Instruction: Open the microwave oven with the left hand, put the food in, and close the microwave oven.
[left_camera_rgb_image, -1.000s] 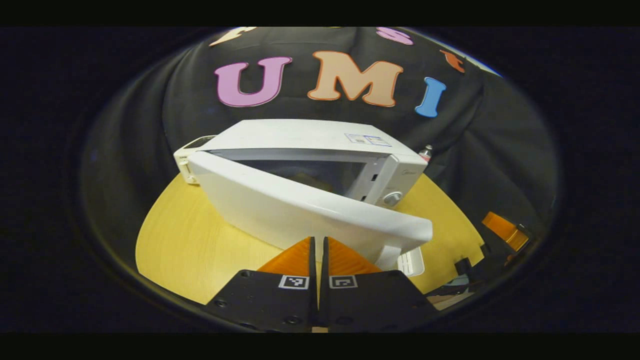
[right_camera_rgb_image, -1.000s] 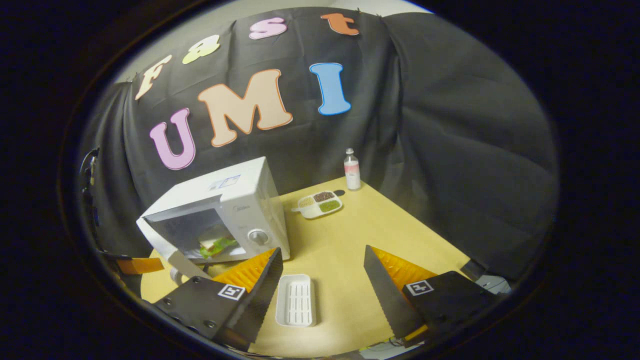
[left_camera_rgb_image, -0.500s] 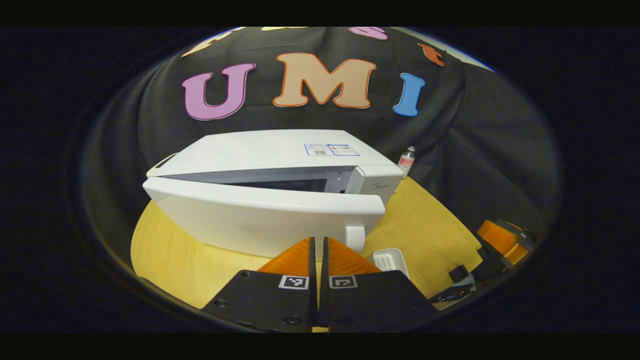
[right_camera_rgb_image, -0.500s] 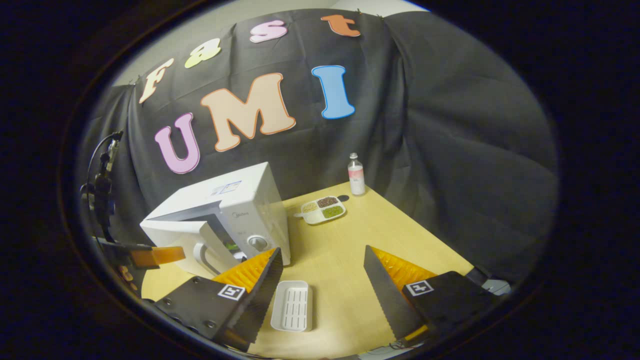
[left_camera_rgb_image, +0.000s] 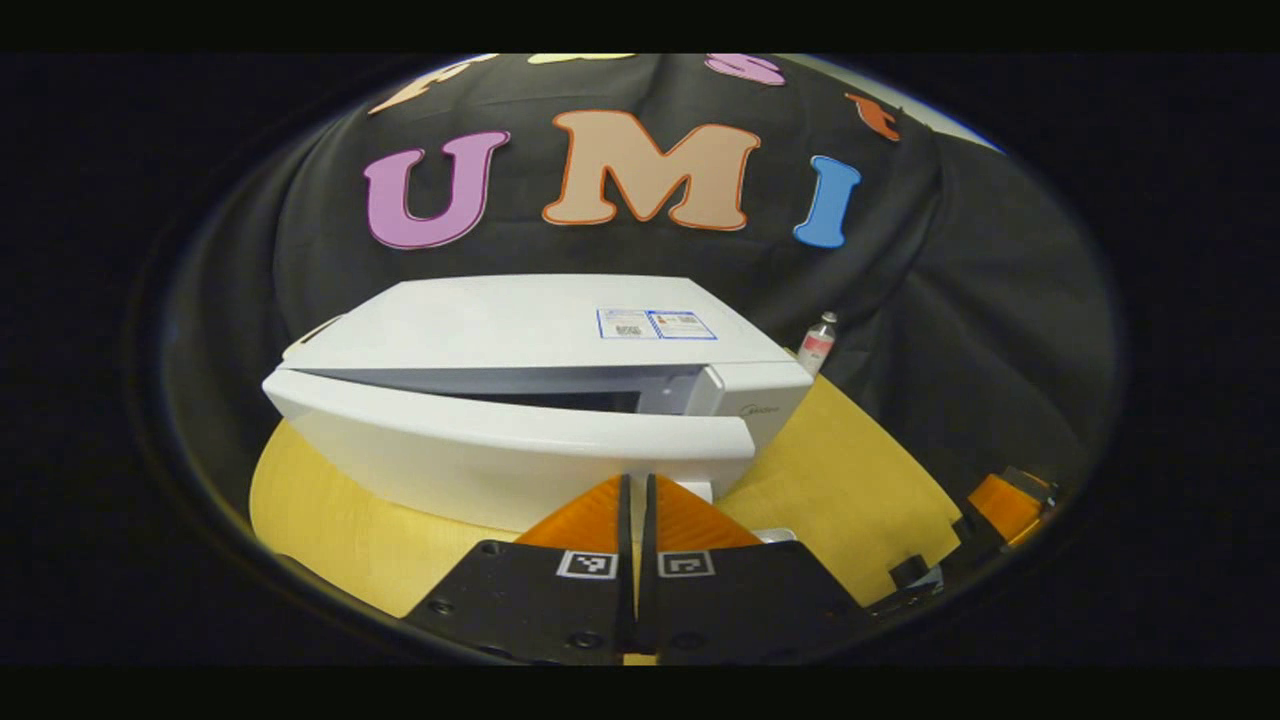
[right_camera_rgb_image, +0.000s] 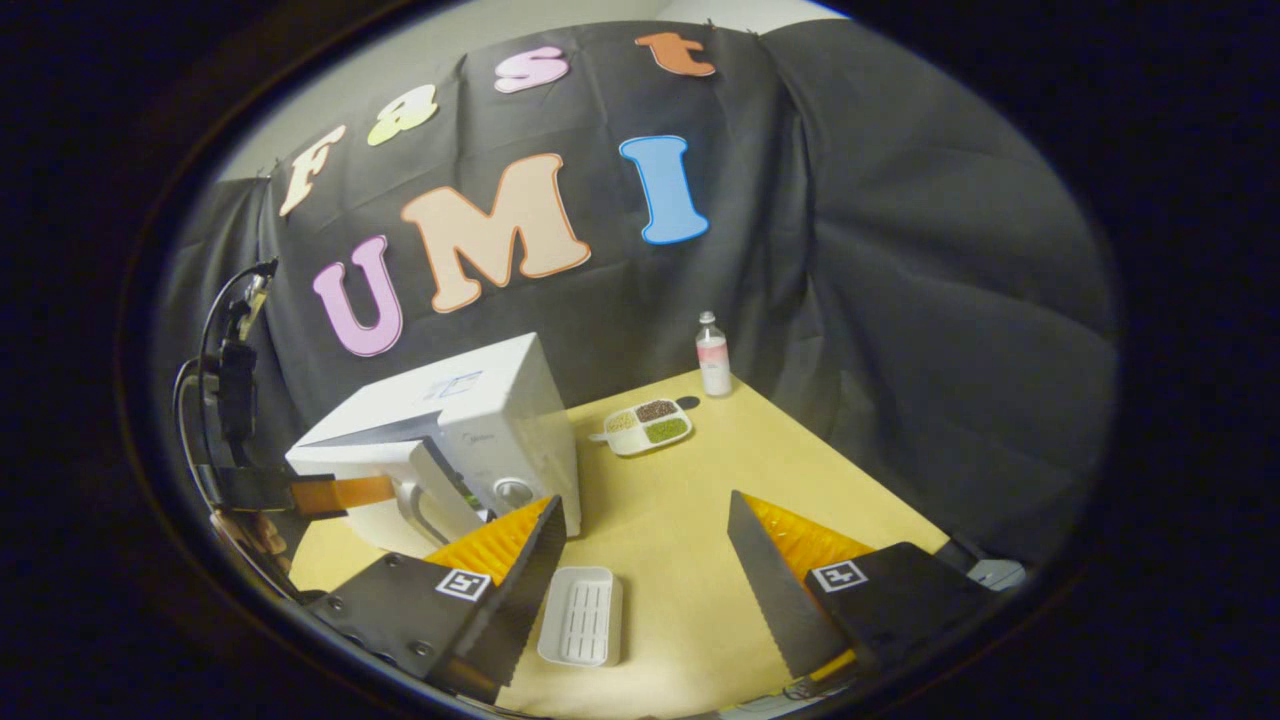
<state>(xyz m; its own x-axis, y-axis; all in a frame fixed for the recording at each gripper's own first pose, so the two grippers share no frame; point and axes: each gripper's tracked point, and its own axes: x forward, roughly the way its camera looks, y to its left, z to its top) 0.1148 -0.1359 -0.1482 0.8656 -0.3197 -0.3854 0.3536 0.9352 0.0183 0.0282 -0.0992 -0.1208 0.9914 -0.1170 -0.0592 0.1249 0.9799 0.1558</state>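
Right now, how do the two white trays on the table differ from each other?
The plain white tray lies empty near the table's front, between the right gripper's fingers in that view. The divided tray sits farther back, close to the bottle, and holds dark, green and pale fillings in separate sections. The plain tray is rectangular with a ridged floor; the divided tray is rounder. Both are white and rest flat on the table.

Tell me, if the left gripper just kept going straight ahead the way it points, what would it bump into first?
Most likely the microwave door. The left gripper, fingers together, points right at the door's outer face, which stands slightly ajar just ahead. Depth is hard to judge in this fisheye view; it may already be touching.
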